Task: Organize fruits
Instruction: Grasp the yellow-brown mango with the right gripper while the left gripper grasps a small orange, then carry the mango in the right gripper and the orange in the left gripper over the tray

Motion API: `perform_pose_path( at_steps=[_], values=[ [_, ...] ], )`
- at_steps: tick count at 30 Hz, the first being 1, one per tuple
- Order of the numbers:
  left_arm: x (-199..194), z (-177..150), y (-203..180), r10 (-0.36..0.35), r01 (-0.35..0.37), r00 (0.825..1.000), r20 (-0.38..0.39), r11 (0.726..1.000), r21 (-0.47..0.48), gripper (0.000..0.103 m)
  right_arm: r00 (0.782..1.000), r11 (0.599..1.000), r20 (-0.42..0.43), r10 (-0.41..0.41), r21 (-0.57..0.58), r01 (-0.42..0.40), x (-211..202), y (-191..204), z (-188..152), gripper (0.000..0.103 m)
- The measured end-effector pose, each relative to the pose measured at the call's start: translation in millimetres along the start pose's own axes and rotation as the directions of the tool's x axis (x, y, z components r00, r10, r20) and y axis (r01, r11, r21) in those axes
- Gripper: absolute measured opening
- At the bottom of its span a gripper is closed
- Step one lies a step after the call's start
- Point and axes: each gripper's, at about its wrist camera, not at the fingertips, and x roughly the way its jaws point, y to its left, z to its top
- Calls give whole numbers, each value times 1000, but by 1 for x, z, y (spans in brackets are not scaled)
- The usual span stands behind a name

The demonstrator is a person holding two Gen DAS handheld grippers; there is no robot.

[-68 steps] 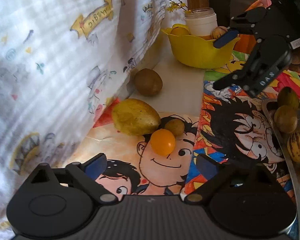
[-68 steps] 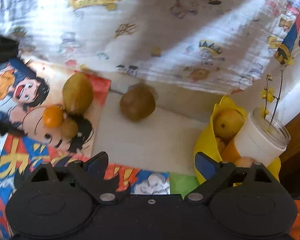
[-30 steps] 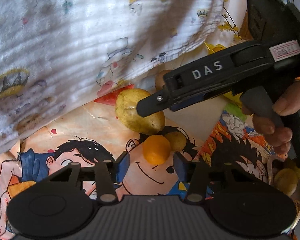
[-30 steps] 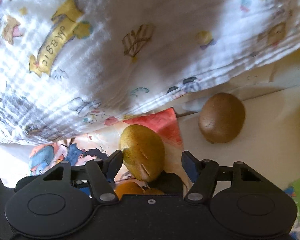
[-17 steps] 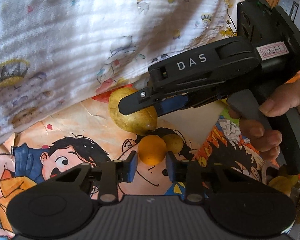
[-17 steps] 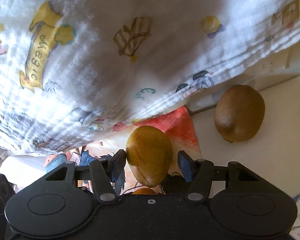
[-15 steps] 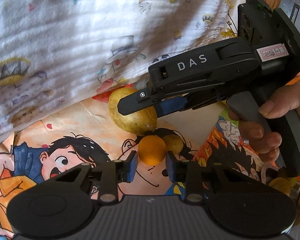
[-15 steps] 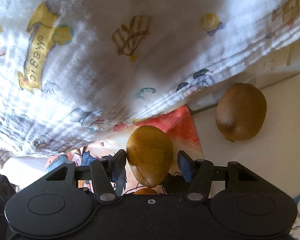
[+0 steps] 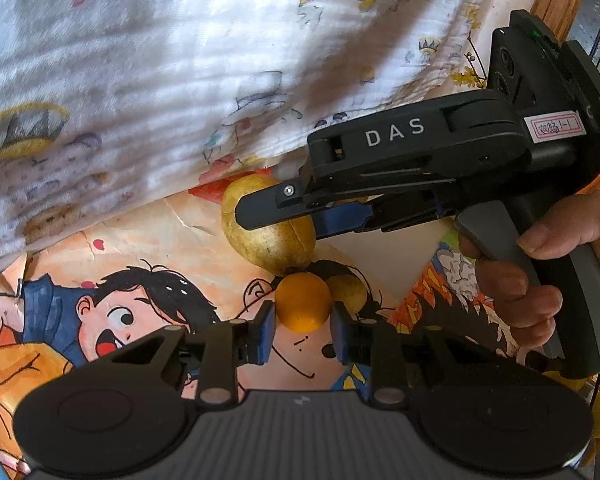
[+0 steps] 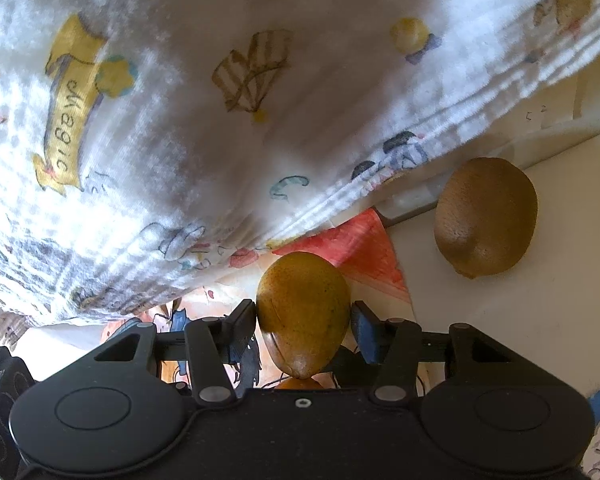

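From the left wrist view, the left gripper is pinching a small orange fruit between its blue fingers, the pads pressing on both sides while the fruit is resting on the comic-print mat covering the desk. The fruit is looking round, smooth and light, likely thin-skinned and easy to bruise, so a gentle hold across its widest part seems right. A small tan fruit is sitting just beside it on the right, touching or nearly so, and may get nudged on the lift. Behind them, the right gripper, held in a hand, is reaching across to a yellow oval fruit, crowding the space above.

From the right wrist view, the right gripper's fingers are closing around the yellow oval fruit; the left pad is touching its skin, while the right one is showing a slight gap. This fruit is looking firm, heavier and a little slick, best taken across its broad middle. A printed cloth is hanging low just behind it, and a brown kiwi is lying apart to the right on bare desk.
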Motion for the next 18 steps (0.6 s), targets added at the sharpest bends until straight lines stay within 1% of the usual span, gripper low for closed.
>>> perform_pose_path(
  at_steps=[13, 18],
  values=[
    [-14, -4, 12, 48, -48, 999, -6, 999, -18, 31, 999, 999, 15, -36, 23, 36, -15, -12, -8, 54],
    [-17, -3, 17, 70, -70, 998, -2, 997, -19, 32, 999, 999, 17, -39, 24, 38, -19, -15, -10, 54]
  ],
)
